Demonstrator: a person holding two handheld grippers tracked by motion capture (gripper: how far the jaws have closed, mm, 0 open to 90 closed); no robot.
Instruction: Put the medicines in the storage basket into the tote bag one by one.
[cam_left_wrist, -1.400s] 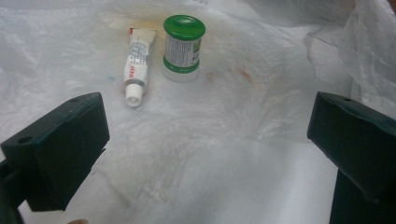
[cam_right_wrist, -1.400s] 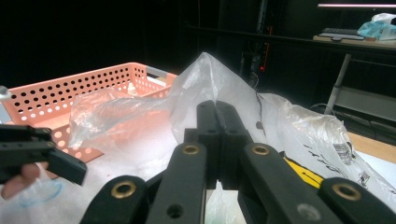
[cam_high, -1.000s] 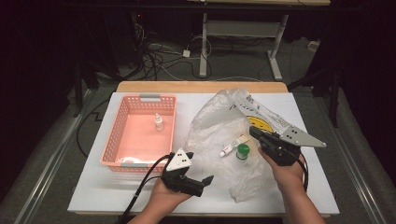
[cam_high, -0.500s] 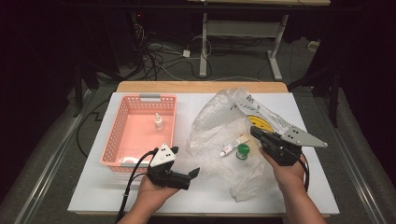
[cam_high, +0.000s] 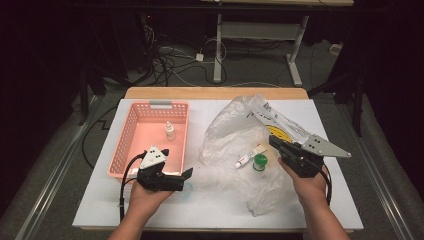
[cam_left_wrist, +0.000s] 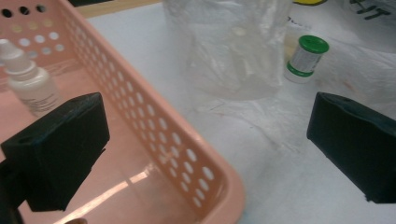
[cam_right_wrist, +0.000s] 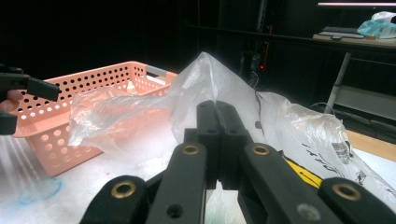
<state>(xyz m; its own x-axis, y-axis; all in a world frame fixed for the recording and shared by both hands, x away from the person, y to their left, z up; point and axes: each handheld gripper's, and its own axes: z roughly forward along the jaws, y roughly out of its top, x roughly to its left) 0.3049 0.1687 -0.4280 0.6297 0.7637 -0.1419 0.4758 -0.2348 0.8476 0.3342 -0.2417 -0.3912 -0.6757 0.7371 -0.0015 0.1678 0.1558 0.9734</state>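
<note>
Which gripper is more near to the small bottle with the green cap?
Right. The right gripper, jaws shut, sits just beside the green-capped bottle on the plastic bag. The left gripper, jaws open, is farther away, at the pink basket's near corner.

Right gripper (cam_right_wrist: 217, 135) (jaws closed) clamps plastic bag (cam_right_wrist: 205, 88).

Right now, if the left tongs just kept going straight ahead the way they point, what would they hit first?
Probably the basket: its near corner and pink wall sit between the open left tongs, right in their path. Beyond lie the plastic bag and the green-capped jar, though depth is hard to judge.
</note>
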